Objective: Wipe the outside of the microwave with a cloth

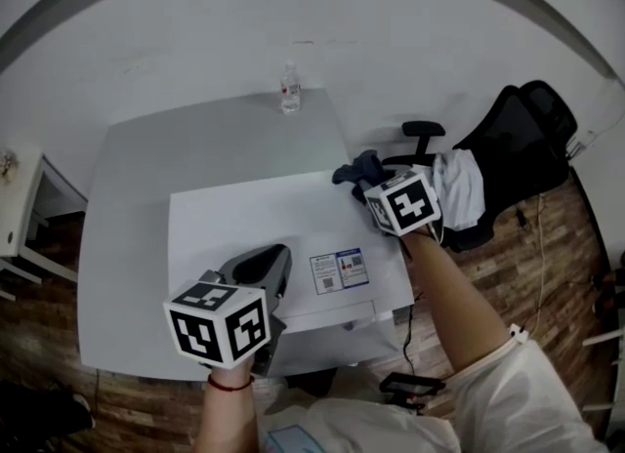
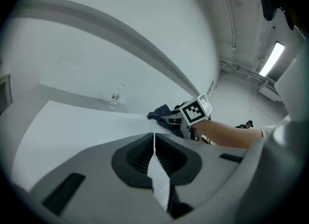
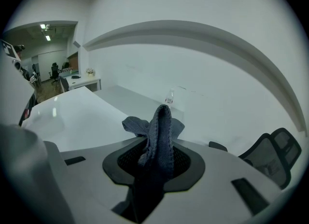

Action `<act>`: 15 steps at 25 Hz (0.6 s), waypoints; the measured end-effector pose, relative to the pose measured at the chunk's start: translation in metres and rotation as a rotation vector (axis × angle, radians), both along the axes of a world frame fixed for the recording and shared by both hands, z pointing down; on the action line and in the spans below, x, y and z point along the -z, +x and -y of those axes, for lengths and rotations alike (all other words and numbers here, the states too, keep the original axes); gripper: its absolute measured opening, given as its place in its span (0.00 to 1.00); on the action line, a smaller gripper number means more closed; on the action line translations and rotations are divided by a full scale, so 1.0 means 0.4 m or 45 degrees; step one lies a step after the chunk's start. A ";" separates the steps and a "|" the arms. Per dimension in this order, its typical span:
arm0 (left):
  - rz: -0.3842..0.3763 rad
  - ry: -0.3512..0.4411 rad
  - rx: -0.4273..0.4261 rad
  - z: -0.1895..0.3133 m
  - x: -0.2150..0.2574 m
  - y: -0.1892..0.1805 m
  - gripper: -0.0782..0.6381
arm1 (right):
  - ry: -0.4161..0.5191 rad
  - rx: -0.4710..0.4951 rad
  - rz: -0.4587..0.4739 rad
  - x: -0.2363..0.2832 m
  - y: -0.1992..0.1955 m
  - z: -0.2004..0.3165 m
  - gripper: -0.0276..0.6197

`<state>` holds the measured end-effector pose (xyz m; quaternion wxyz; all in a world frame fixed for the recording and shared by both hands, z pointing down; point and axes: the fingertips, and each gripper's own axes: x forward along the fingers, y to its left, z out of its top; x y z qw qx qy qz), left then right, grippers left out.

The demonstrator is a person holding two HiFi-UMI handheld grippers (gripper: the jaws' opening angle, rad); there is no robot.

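Note:
The white microwave (image 1: 254,222) stands on a grey table, and I look down on its flat top. A dark blue cloth (image 1: 354,169) lies bunched at the top's right edge, with my right gripper (image 1: 365,185) shut on it. In the right gripper view the cloth (image 3: 159,133) stands up folded between the jaws of that gripper (image 3: 155,162). My left gripper (image 1: 280,258) rests low over the top's front left part, jaws shut with nothing between them (image 2: 154,145). From the left gripper view the right gripper (image 2: 170,119) and the cloth (image 2: 158,114) show across the white top (image 2: 72,126).
A small water bottle (image 1: 290,90) stands at the far edge of the grey table (image 1: 166,148). A printed label (image 1: 339,270) is stuck on the microwave's top. A black office chair (image 1: 522,134) with a white garment (image 1: 461,187) stands at the right, a white cabinet (image 1: 18,209) at the left.

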<state>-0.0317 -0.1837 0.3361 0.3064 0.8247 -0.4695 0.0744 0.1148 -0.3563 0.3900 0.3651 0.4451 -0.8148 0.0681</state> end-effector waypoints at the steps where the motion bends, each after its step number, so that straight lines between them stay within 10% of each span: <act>1: -0.002 0.002 0.007 -0.003 0.001 -0.009 0.12 | 0.002 -0.012 -0.005 0.001 0.008 -0.001 0.21; 15: -0.027 0.030 0.030 -0.049 0.016 -0.073 0.13 | 0.083 0.062 0.080 0.107 -0.075 -0.098 0.21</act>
